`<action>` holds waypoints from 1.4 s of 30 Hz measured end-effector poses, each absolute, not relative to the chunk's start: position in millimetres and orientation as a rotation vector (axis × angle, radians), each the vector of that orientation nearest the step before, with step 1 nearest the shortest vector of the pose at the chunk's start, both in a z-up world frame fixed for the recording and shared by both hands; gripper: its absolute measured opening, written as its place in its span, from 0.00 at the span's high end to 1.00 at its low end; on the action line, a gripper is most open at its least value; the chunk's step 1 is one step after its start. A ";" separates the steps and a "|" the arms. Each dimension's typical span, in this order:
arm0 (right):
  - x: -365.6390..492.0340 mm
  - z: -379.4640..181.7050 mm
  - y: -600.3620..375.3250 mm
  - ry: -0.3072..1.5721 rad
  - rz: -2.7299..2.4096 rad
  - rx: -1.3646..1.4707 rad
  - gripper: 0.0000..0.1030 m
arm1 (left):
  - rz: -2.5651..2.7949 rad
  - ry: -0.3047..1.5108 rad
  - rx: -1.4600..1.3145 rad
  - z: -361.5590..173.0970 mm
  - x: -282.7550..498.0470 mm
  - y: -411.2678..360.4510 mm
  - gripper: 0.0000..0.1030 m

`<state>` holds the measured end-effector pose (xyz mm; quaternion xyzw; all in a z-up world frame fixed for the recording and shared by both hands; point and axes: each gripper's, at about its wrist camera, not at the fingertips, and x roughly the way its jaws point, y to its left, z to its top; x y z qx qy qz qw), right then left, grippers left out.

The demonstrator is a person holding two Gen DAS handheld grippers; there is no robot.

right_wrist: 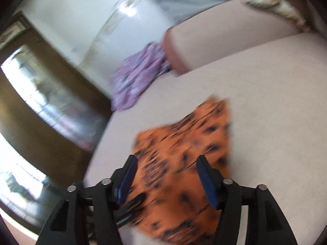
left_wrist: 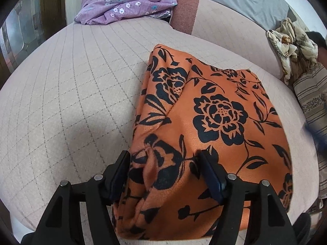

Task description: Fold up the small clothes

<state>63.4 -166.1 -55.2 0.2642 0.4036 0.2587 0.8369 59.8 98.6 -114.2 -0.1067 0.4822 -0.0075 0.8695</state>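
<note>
An orange cloth with black flowers (left_wrist: 214,118) lies folded on the pale pink checked bed (left_wrist: 71,102). My left gripper (left_wrist: 163,157) is open, its two fingers astride the cloth's near left edge, low over a raised fold. In the right wrist view, which is motion-blurred, the same orange cloth (right_wrist: 184,149) lies on the bed (right_wrist: 265,102). My right gripper (right_wrist: 166,161) is open above the cloth's near part and holds nothing.
A crumpled purple flowered garment (left_wrist: 122,4) lies at the bed's far edge, also in the right wrist view (right_wrist: 137,77). A pink bolster (left_wrist: 204,18) and a beige crumpled cloth (left_wrist: 290,40) lie at the back right. A person in a striped shirt (left_wrist: 312,102) is at the right.
</note>
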 end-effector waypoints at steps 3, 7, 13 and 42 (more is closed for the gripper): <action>60.1 -120.1 -142.1 1.124 0.610 0.565 0.34 | -0.005 0.959 -0.302 -90.9 41.9 115.3 0.32; 49.7 -123.1 -153.2 1.043 0.607 0.617 0.35 | 0.030 0.981 -0.257 -98.3 21.2 125.4 0.32; 46.7 -124.2 -151.6 1.033 0.632 0.604 0.34 | -0.049 0.995 -0.305 -88.1 24.3 127.9 0.34; 51.3 -127.6 -154.8 1.022 0.683 0.645 0.34 | 0.056 0.968 -0.041 -51.8 110.0 113.5 0.33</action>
